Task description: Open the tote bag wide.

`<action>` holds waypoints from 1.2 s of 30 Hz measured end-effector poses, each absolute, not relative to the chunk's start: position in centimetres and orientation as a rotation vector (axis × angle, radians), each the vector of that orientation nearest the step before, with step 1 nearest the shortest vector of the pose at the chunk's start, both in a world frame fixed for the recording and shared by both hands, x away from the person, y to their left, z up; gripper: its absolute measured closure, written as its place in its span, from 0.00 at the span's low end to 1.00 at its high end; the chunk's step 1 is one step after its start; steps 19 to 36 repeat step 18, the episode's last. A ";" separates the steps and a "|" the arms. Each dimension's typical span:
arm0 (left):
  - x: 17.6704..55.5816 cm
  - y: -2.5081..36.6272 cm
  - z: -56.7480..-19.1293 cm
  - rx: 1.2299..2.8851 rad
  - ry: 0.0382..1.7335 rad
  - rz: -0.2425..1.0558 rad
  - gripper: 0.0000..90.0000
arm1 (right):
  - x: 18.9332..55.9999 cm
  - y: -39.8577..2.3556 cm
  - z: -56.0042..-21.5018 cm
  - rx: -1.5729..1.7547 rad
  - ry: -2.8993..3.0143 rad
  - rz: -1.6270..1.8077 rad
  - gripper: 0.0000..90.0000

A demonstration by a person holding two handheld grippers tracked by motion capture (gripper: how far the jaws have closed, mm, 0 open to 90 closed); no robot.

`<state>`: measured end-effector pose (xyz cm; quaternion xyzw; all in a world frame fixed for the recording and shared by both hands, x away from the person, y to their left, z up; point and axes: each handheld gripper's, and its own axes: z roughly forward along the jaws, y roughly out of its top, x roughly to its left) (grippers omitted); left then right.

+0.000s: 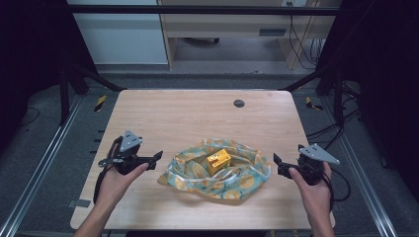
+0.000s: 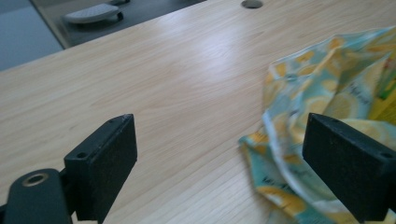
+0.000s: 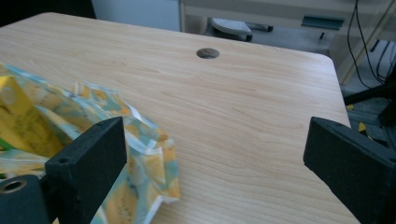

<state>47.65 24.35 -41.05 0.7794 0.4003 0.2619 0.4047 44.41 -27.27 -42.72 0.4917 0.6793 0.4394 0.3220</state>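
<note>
Left tool [image 1: 157, 157] and right tool [image 1: 275, 160] both gape empty, flanking the lemon-print bag [image 1: 217, 170] near the bench's [image 1: 197, 113] front edge. Its long axis runs left-right; a yellow carton [image 1: 218, 161] sits inside, lower part hidden.

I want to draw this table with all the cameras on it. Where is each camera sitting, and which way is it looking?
High view: above the person's side, looking forward and down on the table; both forearms, the left gripper and the right gripper show.
Left gripper view: rides on the left gripper, looking between its open black jaws at the lemon-print bag.
Right gripper view: rides on the right gripper, facing the bag's other edge, open jaws in front.
Shared: all views show the bag and the table's round hole.
</note>
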 end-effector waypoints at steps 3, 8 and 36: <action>47.5 25.8 -41.7 1.957 1.040 0.658 0.09 | 44.8 -27.6 -43.0 1.318 1.778 1.135 0.07; 47.3 28.0 -43.3 1.947 1.101 0.656 0.08 | 45.5 -28.0 -44.2 1.408 1.769 1.073 0.09; 45.2 31.4 -47.0 1.889 1.201 0.654 0.08 | 45.3 -28.5 -47.6 1.507 1.763 0.974 0.10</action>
